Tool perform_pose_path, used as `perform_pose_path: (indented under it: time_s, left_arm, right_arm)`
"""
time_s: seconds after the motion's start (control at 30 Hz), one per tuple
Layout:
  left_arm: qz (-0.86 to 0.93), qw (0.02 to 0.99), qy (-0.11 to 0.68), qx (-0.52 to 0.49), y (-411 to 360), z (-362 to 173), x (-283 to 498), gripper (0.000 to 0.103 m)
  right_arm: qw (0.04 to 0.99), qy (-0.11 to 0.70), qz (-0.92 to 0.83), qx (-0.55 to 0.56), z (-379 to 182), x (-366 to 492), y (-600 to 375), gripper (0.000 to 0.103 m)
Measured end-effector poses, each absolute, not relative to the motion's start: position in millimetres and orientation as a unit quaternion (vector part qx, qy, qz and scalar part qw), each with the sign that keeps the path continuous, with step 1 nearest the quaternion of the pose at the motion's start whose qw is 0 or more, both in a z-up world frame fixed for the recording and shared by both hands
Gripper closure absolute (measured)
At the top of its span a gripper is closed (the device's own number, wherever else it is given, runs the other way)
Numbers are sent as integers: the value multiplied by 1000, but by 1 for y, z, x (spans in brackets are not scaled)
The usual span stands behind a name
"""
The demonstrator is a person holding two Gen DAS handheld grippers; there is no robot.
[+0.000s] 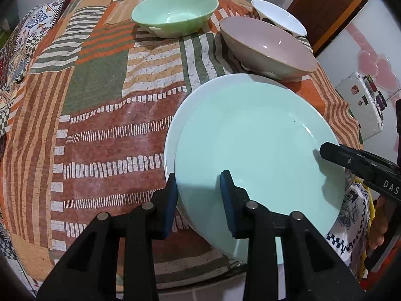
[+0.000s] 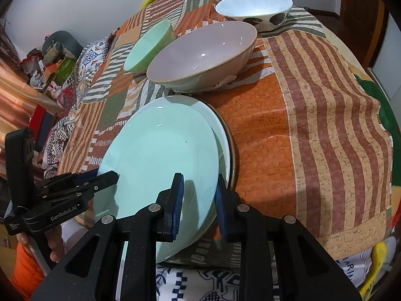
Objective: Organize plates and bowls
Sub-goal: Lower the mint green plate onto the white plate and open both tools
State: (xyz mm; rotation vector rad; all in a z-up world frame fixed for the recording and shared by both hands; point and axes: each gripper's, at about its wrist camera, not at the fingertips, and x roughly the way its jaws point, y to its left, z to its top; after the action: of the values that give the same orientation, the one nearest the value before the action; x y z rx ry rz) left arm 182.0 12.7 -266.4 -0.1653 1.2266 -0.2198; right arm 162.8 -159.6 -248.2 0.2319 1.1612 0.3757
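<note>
A mint green plate [image 1: 255, 150] is held tilted over a pale plate [image 1: 173, 135] that lies on the table. My left gripper [image 1: 199, 188] straddles the mint plate's near rim, one finger on each side. My right gripper [image 2: 199, 195] straddles its opposite rim [image 2: 160, 160] the same way; the pale plate [image 2: 220, 130] and a brown-rimmed plate [image 2: 233, 155] show under it. A mint green bowl [image 1: 175, 12], a pinkish-grey bowl [image 1: 268, 45] and a white spotted bowl [image 1: 278, 15] stand further back.
The table wears a striped orange, brown and green cloth [image 1: 100, 100]. The right gripper's finger [image 1: 351, 160] enters the left wrist view from the right. The left gripper [image 2: 75, 188] shows at the left of the right wrist view. Cluttered shelves [image 2: 45, 57] lie beyond the table.
</note>
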Motion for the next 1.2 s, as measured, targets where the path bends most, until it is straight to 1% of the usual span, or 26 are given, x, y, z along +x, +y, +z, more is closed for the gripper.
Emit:
perform_pose_path:
  time_s: [0.3, 0.47, 0.57, 0.77, 0.93, 1.03, 1.2]
  left_arm:
    - [-96, 819, 563, -64, 14, -267, 185, 70]
    - [-77, 824, 560, -25, 7, -272, 182, 70]
    - [-76, 826, 558, -25, 7, -273, 182, 70]
    - [-74, 826, 558, -28, 8, -276, 184, 69]
    - [-74, 814, 575, -40, 11, -283, 188, 70]
    - [-69, 818, 569, -36, 12, -278, 186, 70]
    - [-69, 838, 541, -23, 11, -251, 186, 70]
  right_arm:
    - [817, 539, 178, 98, -251, 166, -155, 79]
    - [815, 545, 185, 66, -251, 165, -145, 78]
    - [821, 539, 184, 37, -250, 163, -140, 78]
    - [818, 543, 183, 50, -249, 167, -145, 78]
    - [829, 532, 169, 43, -239, 165, -152, 78]
    - [841, 515, 161, 40, -231, 162, -158, 76]
    - [852, 498, 156, 47, -216, 163, -170, 75]
